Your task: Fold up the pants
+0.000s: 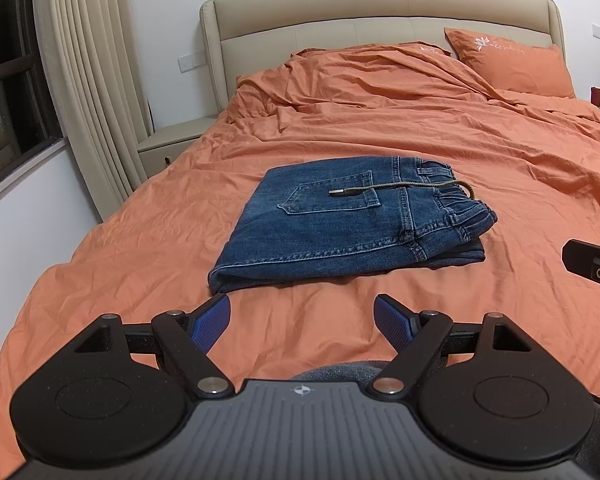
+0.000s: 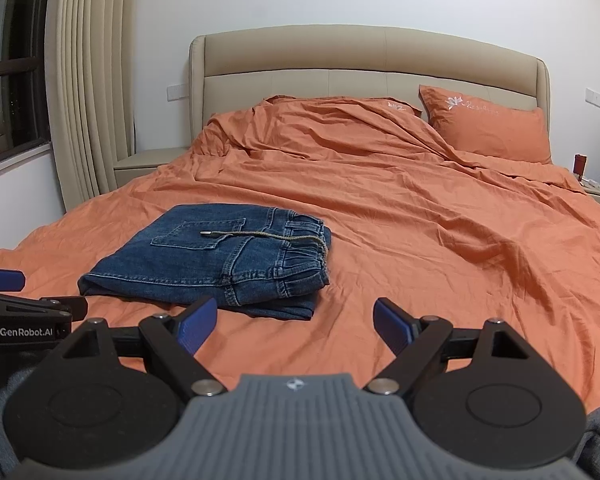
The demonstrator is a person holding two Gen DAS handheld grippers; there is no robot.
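Note:
Blue denim pants (image 1: 340, 220) lie folded in a compact rectangle on the orange bed cover, back pocket up, with a brown drawstring (image 1: 400, 188) across the top. They also show in the right wrist view (image 2: 220, 260). My left gripper (image 1: 302, 322) is open and empty, held just short of the pants' near edge. My right gripper (image 2: 294, 324) is open and empty, near the pants' front right corner. Part of the right gripper shows at the left wrist view's right edge (image 1: 596, 272), and part of the left gripper at the right wrist view's left edge (image 2: 20, 312).
The bed (image 1: 480, 152) is covered by a wrinkled orange duvet with an orange pillow (image 1: 512, 60) at the back right. A beige headboard (image 1: 380, 12), a bedside table (image 1: 172, 140), curtains (image 1: 92, 60) and a window stand beyond and to the left.

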